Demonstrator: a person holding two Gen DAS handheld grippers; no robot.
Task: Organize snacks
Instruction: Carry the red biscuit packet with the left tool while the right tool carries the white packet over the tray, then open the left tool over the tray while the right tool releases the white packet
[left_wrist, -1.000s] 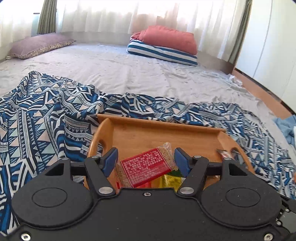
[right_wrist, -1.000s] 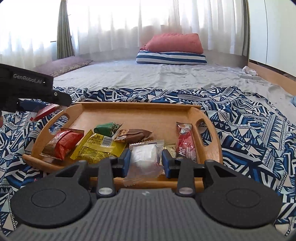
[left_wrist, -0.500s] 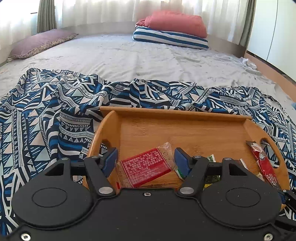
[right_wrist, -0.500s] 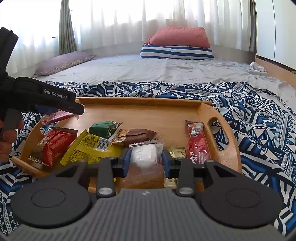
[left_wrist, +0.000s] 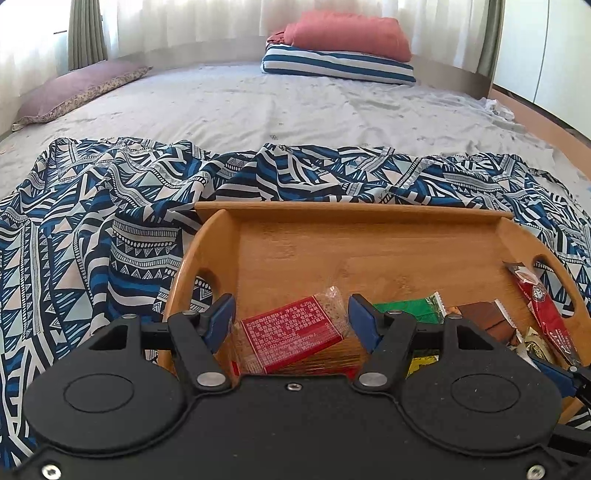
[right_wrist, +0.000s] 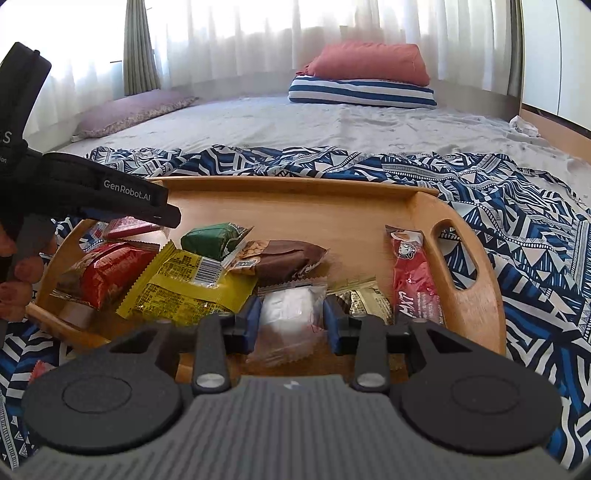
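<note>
At the far left of the right wrist view a person's hand (right_wrist: 16, 280) wraps the handle of the left gripper (left_wrist: 291, 317), whose black finger juts over the left end of the wooden tray (right_wrist: 461, 295); its own camera shows the blue pads (left_wrist: 221, 317) clamped on a red-labelled cracker packet (left_wrist: 295, 334), held above the tray's left half. The tray sits on a blue patterned cloth (right_wrist: 535, 229) spread over a grey bed sheet (right_wrist: 295, 122). Inside the tray, going rightwards, lie a red snack bag (right_wrist: 110, 271) against the left handle, a yellow packet (right_wrist: 184, 288) overlapping it, a green wrapped piece (right_wrist: 212, 240) behind that, and a brown bar (right_wrist: 288, 256) touching the green one. Next comes the right gripper (right_wrist: 291, 319), jaws closed on a clear packet with white contents (right_wrist: 290, 314) at the tray's near edge. Just right of it a small gold-and-dark wrapper (right_wrist: 364, 299) lies flat, and beside that a long red stick packet (right_wrist: 413, 273) runs along the right handle cut-out. Far behind, a pink pillow (right_wrist: 369, 62) rests on a striped pillow (right_wrist: 362, 92)
</note>
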